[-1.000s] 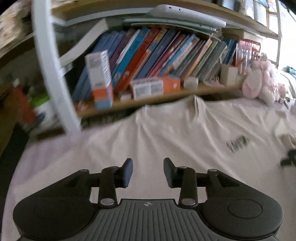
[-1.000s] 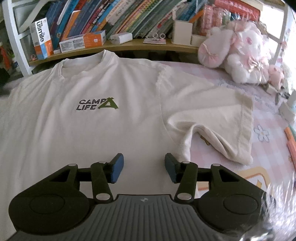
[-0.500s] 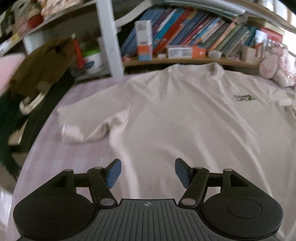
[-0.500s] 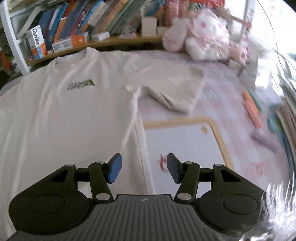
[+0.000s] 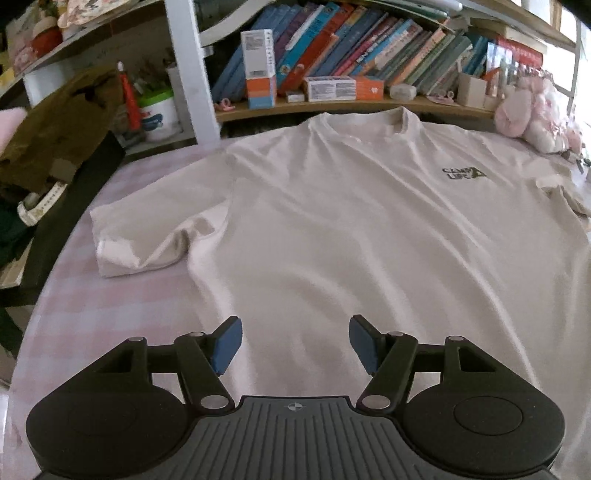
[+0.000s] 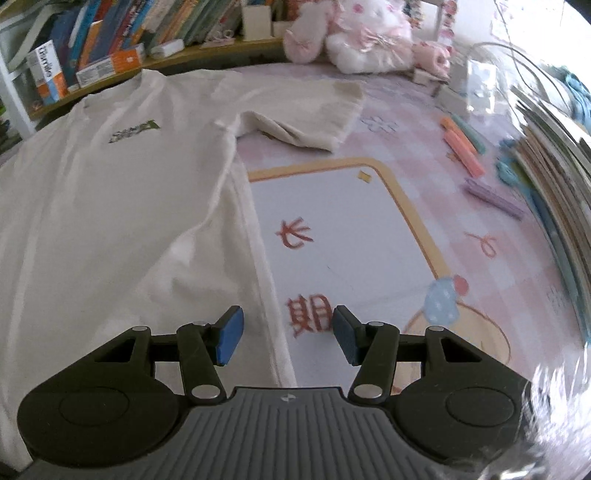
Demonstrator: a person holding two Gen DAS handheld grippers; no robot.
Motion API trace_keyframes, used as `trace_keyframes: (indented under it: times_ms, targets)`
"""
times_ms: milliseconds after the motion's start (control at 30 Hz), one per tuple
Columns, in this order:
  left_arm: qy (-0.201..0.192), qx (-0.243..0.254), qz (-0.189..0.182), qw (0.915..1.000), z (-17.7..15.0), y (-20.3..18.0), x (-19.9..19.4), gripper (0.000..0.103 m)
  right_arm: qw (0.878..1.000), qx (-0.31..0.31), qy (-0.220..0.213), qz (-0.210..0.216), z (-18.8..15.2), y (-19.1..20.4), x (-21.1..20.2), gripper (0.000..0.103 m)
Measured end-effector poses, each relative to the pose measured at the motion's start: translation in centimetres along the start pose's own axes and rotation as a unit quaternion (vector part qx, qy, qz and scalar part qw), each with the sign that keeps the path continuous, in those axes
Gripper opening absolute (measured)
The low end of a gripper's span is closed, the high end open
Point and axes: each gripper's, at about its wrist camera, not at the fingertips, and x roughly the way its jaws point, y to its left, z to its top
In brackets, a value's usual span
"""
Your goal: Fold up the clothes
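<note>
Both tongs hold nothing. From the left view, the left tongs (image 5: 295,343) are wide now, wider than a moment ago, and have slid from near the shirt's (image 5: 351,229) neck back to its lower left side, near the sleeve (image 5: 147,232). From the right view, the right tongs (image 6: 284,334) are half open and have slid to the shirt's (image 6: 110,206) right side edge, over the mat (image 6: 351,236). The shirt lies flat. Folding can start soon, I think.

I've got the t-shirt (image 5: 351,229) spread flat on the table (image 5: 110,302), collar toward the bookshelf (image 5: 332,107) behind it. Plush toy (image 6: 354,33) sits back right — markers (image 6: 465,147) lie right of the shirt.
</note>
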Motion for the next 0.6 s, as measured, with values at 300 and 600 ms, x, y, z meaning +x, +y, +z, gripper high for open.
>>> trace_keyframes:
  times_ms: [300,600]
  targets:
    - [0.006,-0.058,0.025,0.9980,-0.9,4.3,-0.5,0.064,1.000,0.011,-0.008,-0.003,-0.7,0.2,-0.4,0.045]
    - [0.026,-0.113,0.023,0.9930,-2.0,8.3,0.8,0.042,1.000,-0.004,-0.007,0.001,-1.0,1.0,-0.7,0.019]
